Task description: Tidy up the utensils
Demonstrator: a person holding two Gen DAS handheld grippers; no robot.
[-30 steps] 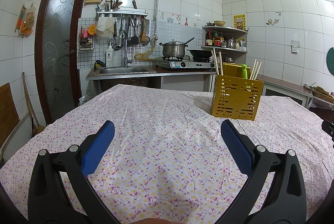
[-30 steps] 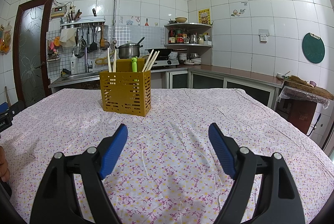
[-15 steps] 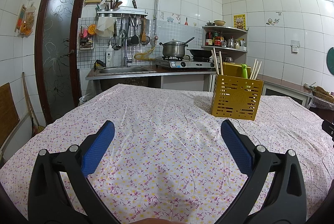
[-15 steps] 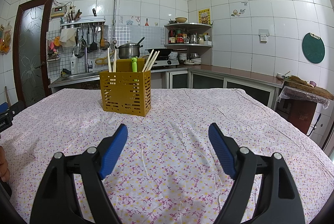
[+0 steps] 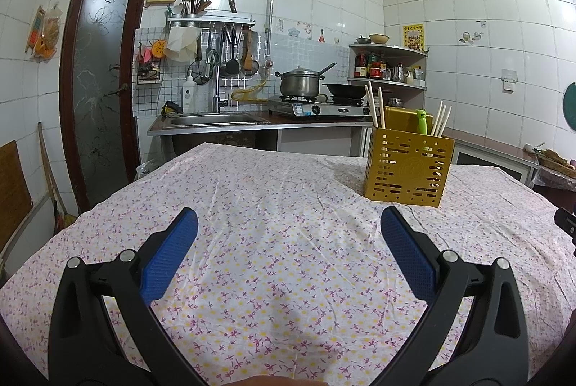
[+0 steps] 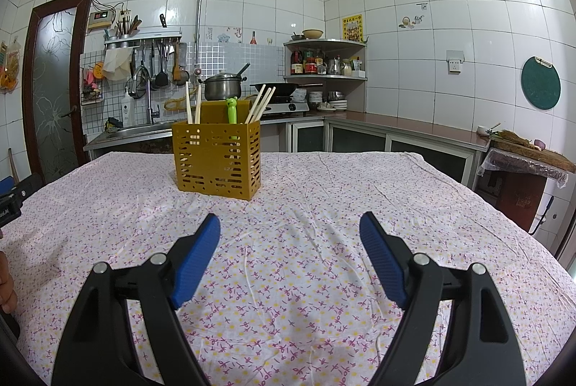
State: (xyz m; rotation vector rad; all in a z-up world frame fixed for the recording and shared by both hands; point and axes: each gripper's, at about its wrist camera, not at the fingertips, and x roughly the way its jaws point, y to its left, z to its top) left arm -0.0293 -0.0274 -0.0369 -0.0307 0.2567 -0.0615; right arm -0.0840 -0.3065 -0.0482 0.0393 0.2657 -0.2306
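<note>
On the worktop (image 6: 360,177), which is covered by a white cloth with little purple and yellow flowers, sits a mustard-yellow slotted utensil holder (image 6: 217,160) and pretty much nothing else. It's standing upright toward the far side, well clear of both tools. Sticking out the top: two pale chopsticks (image 6: 192,103) on the left end, a bunch more chopsticks (image 6: 262,103) leaning to the right on the other end, and a bright green utensil handle (image 6: 232,110) in between them.

Left hand-held gripper (image 5: 288,227) is hanging just over the cloth with its blue pads (image 5: 169,260) spread wide apart, nothing between them. From that camera the holder (image 5: 406,170) is ahead and off to the right.

Right hand-held gripper (image 6: 289,231) is the same deal, blue pads (image 6: 196,258) wide apart, gripping nothing, only flowery cloth showing in the gap. The holder is ahead and slightly left of it.

Behind the worktop there's a tiled kitchen wall with a sink (image 5: 216,119), a steel pot (image 5: 299,83) on a gas stove and a corner shelf (image 6: 324,60) with jars
</note>
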